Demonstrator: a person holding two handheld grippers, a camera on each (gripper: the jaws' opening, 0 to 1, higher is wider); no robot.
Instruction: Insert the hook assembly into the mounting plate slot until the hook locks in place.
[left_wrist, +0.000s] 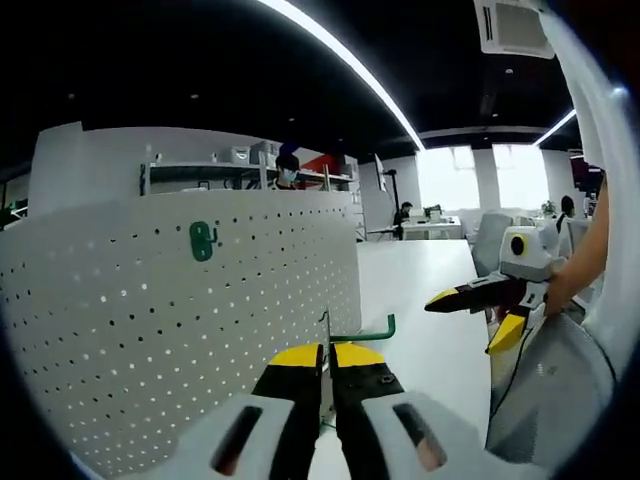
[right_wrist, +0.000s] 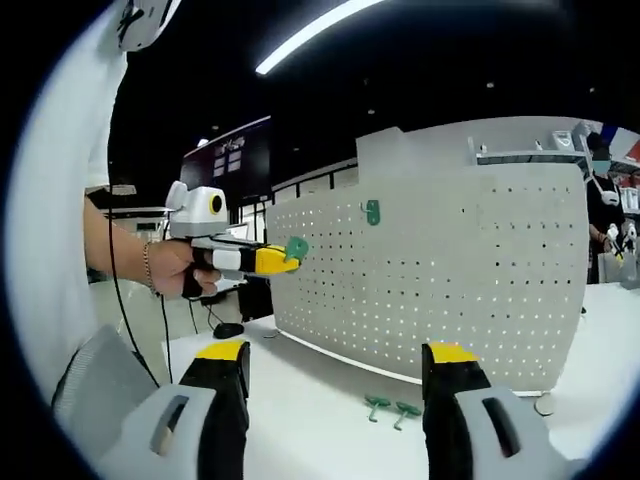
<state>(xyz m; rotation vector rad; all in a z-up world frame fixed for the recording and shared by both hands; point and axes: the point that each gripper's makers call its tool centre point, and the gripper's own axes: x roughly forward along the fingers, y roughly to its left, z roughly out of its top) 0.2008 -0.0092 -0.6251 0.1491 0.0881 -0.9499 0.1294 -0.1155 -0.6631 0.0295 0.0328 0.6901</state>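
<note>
My left gripper (left_wrist: 327, 356) is shut on a green hook assembly (left_wrist: 374, 331), whose arm sticks out to the right of the yellow jaw tips. Just to its left stands the white perforated mounting plate (left_wrist: 150, 330), with a green hook (left_wrist: 203, 240) fixed high on it. In the right gripper view the left gripper (right_wrist: 280, 258) holds the green hook assembly (right_wrist: 296, 247) in the air, short of the plate (right_wrist: 450, 280). My right gripper (right_wrist: 338, 352) is open and empty, held back from the plate. It also appears open at the right of the left gripper view (left_wrist: 475, 318).
Two loose green hooks (right_wrist: 390, 407) lie on the white table (right_wrist: 300, 420) in front of the plate. A fixed green hook (right_wrist: 371, 211) sits near the plate's top. A black cable and mouse (right_wrist: 229, 329) lie at the table's left. People sit at desks behind.
</note>
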